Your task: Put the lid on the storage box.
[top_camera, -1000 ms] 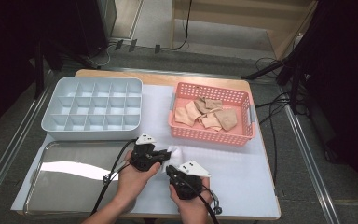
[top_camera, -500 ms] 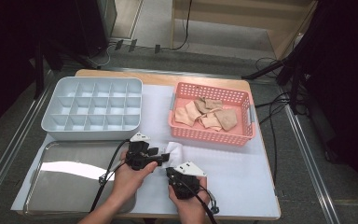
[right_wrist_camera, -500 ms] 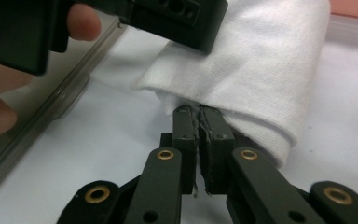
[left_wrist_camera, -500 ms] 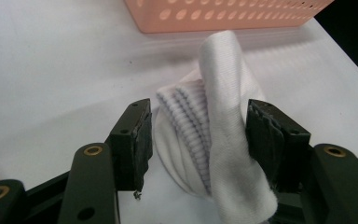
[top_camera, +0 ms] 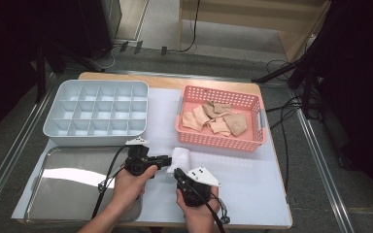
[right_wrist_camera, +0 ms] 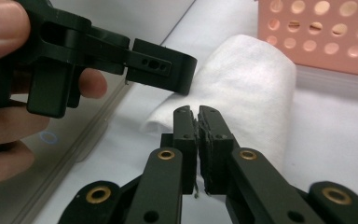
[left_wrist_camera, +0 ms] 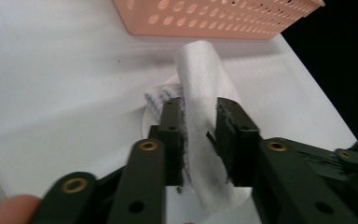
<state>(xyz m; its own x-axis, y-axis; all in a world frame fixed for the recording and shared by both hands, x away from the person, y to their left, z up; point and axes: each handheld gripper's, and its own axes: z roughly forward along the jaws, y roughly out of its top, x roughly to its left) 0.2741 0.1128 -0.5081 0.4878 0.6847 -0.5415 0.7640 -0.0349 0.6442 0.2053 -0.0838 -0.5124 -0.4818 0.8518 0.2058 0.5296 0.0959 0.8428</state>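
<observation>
My left gripper had just been closing its jaws, and in the left gripper view they were clamped on the white cloth, a fold of it squeezed between my two pads and the rest arching up and away beyond my tips. My right gripper sat just beside the left one, jaws pressed together with barely a slit between them; in the right gripper view I couldn't see any cloth caught in that slit, though the cloth lay right past my tips, touching or nearly so, can't tell which. From above, the cloth was a small rolled white bundle on the white mat, directly ahead of both sets of fingers. The pink basket stood just beyond the cloth, with beige pieces inside. The grey divided tray was off ahead of my left fingers, well apart from the cloth. The steel tray lay under and beside my left hand.
</observation>
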